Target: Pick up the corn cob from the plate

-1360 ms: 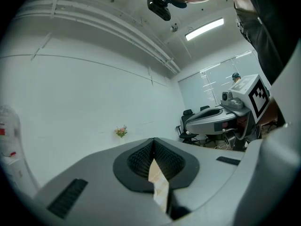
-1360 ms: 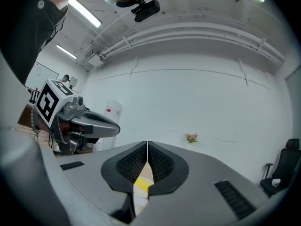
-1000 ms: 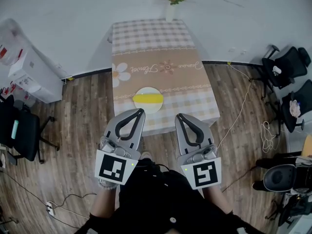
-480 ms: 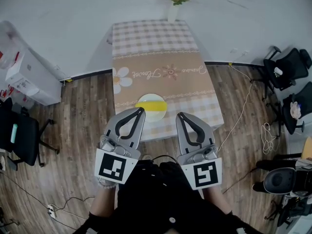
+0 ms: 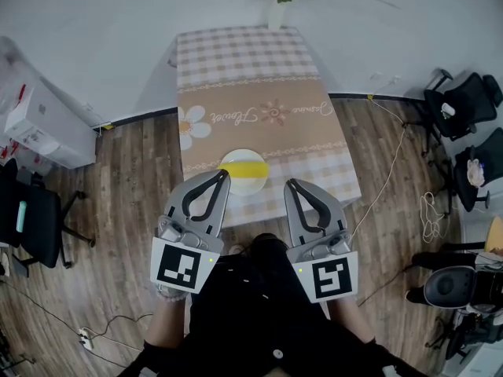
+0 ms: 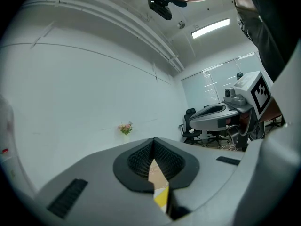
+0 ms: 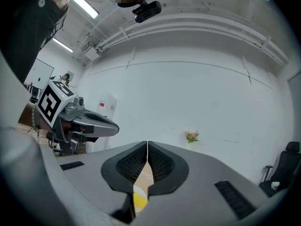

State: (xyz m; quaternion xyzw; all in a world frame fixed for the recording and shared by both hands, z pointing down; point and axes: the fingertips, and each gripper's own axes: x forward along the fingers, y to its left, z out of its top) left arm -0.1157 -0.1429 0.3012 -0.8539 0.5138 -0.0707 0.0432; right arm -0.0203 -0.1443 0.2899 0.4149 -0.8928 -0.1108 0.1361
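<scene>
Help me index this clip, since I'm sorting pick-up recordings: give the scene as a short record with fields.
floor: wood planks
table: checked cloth with flower print
plate: white, near the table's front edge
corn cob: yellow, lying across the plate, untouched
vase of flowers: far end of the table
left gripper: jaws shut, empty, not on the cob
right gripper: jaws shut, empty, right of the plate
task stage: cob not yet picked up
</scene>
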